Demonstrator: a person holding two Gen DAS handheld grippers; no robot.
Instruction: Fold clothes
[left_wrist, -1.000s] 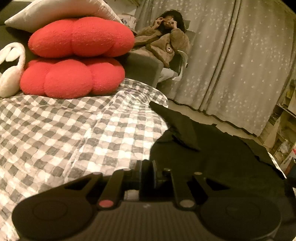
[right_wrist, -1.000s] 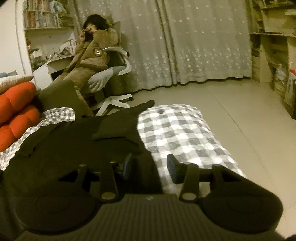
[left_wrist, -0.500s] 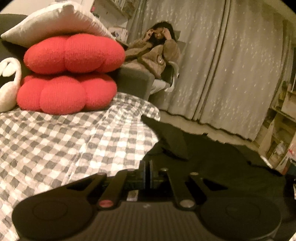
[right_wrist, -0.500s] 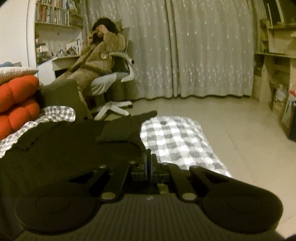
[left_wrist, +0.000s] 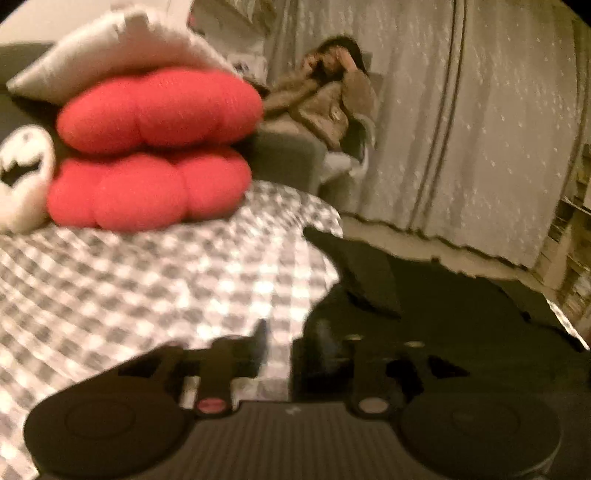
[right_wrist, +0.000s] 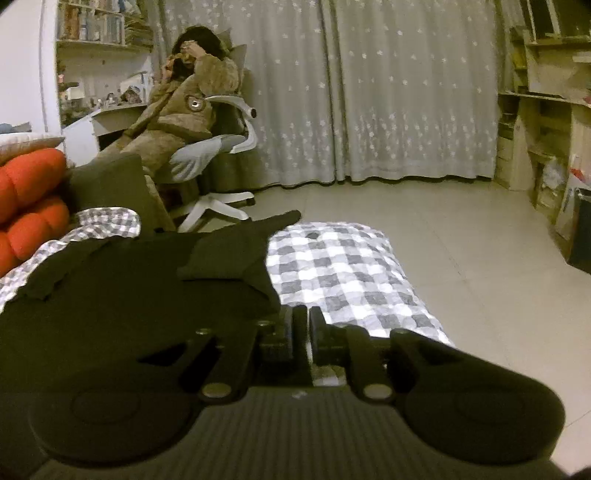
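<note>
Right tongs (right_wrist: 307, 332) at black garment (right_wrist: 129, 295) edge.

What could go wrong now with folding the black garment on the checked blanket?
1. The left gripper stands open at the edge of the black garment, so that side may not lift.
2. The right gripper has its jaws nearly shut over the checked blanket and may pinch it too.
</note>
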